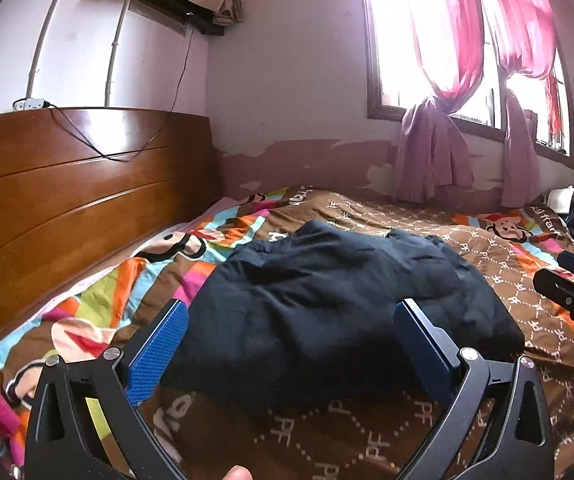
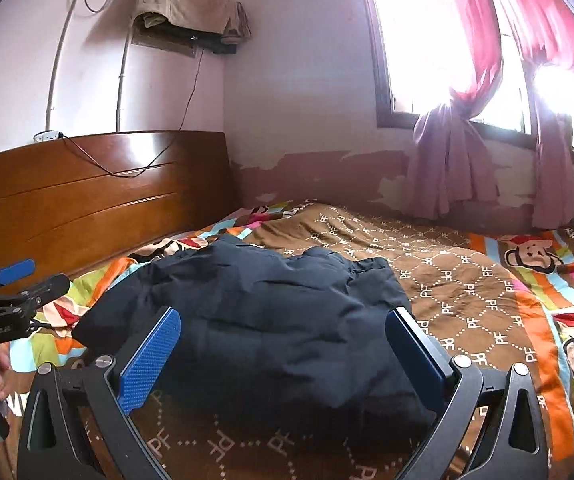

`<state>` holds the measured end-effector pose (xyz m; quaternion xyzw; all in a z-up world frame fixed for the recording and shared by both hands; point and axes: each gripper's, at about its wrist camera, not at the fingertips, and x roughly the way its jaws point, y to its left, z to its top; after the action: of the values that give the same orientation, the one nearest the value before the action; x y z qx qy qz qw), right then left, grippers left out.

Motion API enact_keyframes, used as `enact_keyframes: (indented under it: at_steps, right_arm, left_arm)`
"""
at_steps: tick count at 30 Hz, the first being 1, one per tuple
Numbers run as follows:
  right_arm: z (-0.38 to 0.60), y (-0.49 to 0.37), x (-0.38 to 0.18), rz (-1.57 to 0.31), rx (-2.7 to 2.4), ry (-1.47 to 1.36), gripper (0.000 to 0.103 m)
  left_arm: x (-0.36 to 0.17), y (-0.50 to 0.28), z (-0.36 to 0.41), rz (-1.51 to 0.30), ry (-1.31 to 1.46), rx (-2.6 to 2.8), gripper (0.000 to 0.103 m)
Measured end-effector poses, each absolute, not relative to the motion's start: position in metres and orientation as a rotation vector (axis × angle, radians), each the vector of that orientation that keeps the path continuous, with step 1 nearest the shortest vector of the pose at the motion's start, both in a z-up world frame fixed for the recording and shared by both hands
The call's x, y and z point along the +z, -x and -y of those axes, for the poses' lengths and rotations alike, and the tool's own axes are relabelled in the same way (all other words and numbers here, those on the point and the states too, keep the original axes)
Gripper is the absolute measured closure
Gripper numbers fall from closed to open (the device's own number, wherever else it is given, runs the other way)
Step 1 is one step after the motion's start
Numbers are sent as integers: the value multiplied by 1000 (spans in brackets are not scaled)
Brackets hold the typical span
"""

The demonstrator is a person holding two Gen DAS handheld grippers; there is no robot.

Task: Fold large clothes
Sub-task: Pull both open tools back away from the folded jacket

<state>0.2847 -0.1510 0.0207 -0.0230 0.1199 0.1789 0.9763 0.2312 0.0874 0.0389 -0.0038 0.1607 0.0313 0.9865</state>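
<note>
The bed (image 1: 467, 248), under a brown and striped cartoon quilt, is filling most of both views, with a wooden headboard (image 1: 87, 184) running along its far left and pink curtains (image 1: 459, 60) hanging at the bright window behind. The jacket (image 1: 327, 304), a dark puffy one, is lying bunched in a rough mound on the quilt, nearer the front edge of the bed than the wall, and it is looking folded over on itself rather than spread flat, though which part is sleeve or hem cannot be told. The left gripper (image 1: 291, 316) is hovering just before the jacket's near edge with its blue fingers (image 1: 159, 352) spread wide and grasping nothing; the right gripper (image 2: 283, 324) is doing the same a little farther along, its fingers (image 2: 151, 360) likewise released and empty. Each tool is showing at the margin of the other's view, so the two are working side by side. The likely trouble from here is the padding: a thick, slippery shell may be slipping out of a shallow pinch, or a bite may be catching only the top layer, leaving the fold lopsided. The quilt lying right under the edge could also be getting pinched along with the cloth and dragged.
</note>
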Motion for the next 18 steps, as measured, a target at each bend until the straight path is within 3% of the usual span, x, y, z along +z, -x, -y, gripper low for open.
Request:
enact_keyframes:
  at_steps: [18]
  right_arm:
    - [140,-221,-9,-163,311,78,0]
  left_arm:
    - [20,-183,-81,-279,-21,52,2]
